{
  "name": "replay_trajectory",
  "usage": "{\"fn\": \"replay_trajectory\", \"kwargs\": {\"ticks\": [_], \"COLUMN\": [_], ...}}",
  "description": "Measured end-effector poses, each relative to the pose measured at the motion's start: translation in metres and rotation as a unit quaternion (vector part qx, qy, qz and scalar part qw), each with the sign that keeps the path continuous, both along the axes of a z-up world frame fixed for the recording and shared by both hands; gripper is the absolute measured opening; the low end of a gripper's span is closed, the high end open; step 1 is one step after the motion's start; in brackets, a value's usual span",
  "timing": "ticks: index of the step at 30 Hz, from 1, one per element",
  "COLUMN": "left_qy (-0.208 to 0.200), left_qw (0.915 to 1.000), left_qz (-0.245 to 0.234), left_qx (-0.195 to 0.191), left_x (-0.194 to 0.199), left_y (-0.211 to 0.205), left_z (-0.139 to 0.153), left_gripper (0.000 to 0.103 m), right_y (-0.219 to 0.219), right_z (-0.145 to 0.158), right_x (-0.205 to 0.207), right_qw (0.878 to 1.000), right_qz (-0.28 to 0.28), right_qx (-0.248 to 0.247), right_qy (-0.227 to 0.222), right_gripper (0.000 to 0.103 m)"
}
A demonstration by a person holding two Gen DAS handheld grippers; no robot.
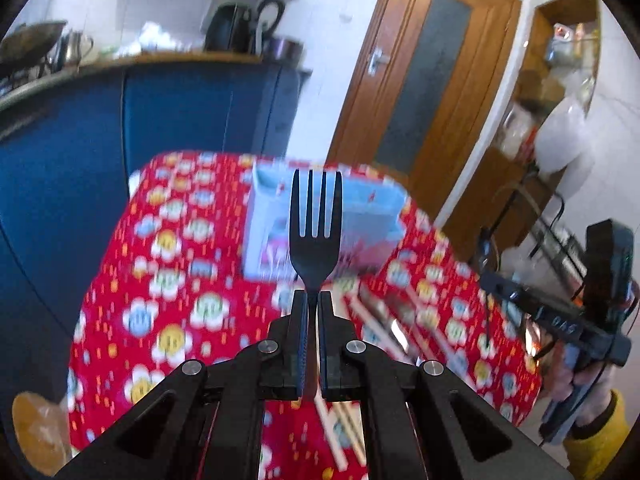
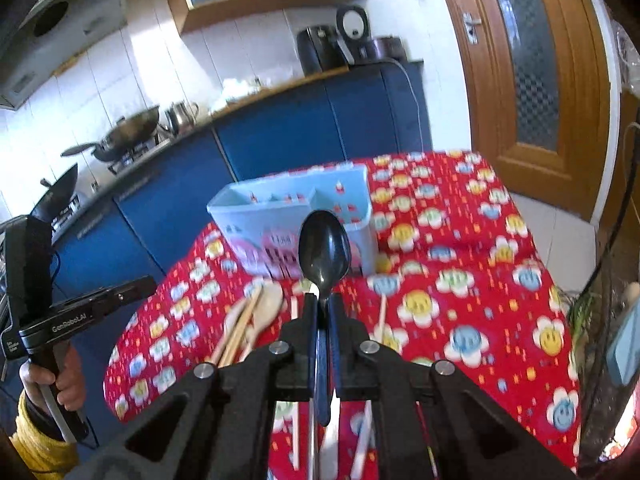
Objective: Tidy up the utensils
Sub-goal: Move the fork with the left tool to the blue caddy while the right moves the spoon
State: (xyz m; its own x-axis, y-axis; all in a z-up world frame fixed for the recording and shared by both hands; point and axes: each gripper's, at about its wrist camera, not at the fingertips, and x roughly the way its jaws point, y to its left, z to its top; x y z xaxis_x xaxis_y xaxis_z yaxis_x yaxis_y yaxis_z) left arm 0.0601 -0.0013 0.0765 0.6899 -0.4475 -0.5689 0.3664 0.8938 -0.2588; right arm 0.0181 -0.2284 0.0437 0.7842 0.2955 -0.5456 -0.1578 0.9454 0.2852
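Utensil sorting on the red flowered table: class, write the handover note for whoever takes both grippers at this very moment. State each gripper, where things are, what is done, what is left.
Left gripper: shut on the black fork, tines pointing up, held above the table.
Right gripper: shut on the black spoon, bowl pointing up.
Light blue utensil holder stands at the far side of the red tablecloth; the compartments that show look empty.
Wooden spoon, chopsticks and other utensils lie on the cloth.
Done: fork and spoon picked up.
Left: put both in the holder, then the rest.
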Motion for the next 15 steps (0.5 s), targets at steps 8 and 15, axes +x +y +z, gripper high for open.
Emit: {"fn": "replay_trajectory", "kwargs": {"ticks": [8,15], "left_qy": [-0.07,-0.113], "left_qw": [0.9975,0.9928], "left_qz": [0.012,0.04], "left_qx": [-0.008,0.003], "left_x": [0.031,0.078], "left_y": [-0.008,-0.021], "left_z": [0.053,0.074], "left_gripper": [0.004,0.004], "right_y": [0.002,0.001], "right_z": [0.025,0.026], "right_x": [0.031,0.073], "right_qw": [0.998,0.995], "right_qz": [-0.002,-0.01], "right_qx": [-0.005,0.015], "right_qy": [-0.059,-0.098], "right_gripper": [0.007,0.007]}}
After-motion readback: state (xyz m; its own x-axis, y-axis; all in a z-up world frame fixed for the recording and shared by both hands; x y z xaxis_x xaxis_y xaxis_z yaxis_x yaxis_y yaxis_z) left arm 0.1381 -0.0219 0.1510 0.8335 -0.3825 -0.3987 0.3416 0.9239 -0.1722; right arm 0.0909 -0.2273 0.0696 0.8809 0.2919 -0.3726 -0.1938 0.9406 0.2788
